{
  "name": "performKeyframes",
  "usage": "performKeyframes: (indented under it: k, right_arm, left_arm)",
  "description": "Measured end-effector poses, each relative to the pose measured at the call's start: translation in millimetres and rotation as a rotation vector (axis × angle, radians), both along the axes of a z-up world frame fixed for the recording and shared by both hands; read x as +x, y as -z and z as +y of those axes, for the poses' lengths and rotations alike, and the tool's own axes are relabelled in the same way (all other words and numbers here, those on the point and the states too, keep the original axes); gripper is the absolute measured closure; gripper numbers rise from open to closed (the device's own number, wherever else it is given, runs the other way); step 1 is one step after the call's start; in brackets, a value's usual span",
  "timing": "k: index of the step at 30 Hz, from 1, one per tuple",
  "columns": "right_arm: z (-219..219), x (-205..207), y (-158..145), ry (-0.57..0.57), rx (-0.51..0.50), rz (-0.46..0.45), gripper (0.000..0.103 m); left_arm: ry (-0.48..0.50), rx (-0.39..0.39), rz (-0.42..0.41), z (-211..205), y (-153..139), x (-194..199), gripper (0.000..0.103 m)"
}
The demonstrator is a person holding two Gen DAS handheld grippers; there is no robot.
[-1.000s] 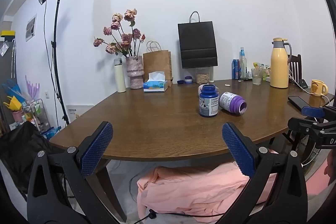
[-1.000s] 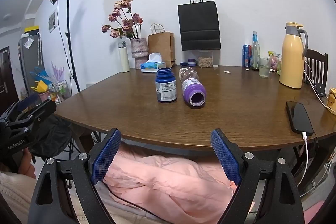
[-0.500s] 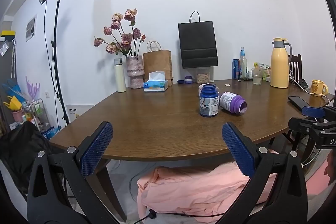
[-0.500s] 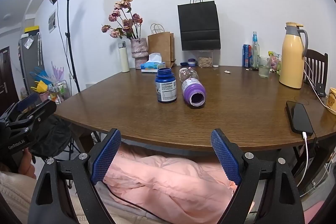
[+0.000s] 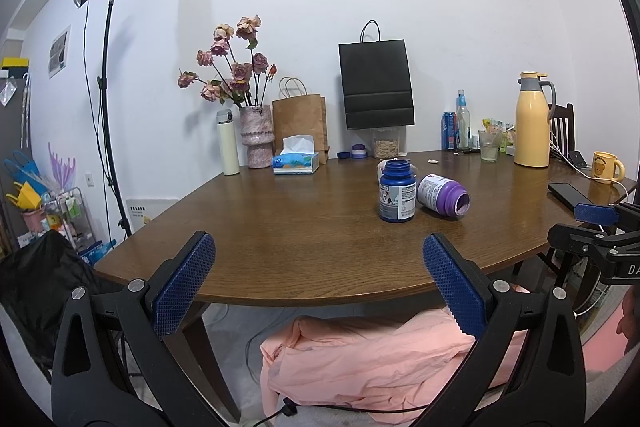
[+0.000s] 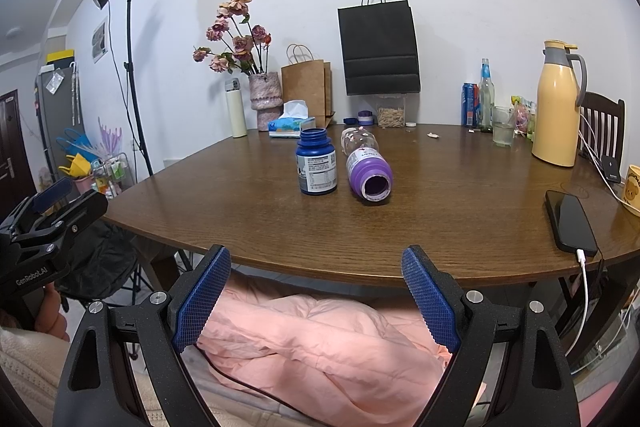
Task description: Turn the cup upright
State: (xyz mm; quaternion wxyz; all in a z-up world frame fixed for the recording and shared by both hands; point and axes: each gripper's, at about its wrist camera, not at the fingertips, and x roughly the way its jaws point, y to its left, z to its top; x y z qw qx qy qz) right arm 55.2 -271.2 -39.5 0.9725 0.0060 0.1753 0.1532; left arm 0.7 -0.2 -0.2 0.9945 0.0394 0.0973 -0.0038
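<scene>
Two bottles share the tabletop (image 6: 440, 211); the toppled purple bottle (image 6: 367, 171) looks light, rigid, slick plastic. Grasp its midsection; both grippers' fingers (image 6: 430, 301) gape empty.

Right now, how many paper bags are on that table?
2. A brown paper bag stands at the back by the pink vase, behind the tissue box. A black paper bag stands just right of it, against the wall. None seem hidden.
</scene>
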Motion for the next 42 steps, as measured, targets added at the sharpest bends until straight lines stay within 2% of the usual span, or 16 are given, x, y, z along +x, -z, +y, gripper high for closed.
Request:
performKeyframes:
  k: [42]
  right_arm:
    - [-0.5,0.4,-0.4,0.000,0.002,0.004,0.012]
  left_arm:
    - [0.001,-0.001,0.002,0.9,1.1,-0.6,0.000]
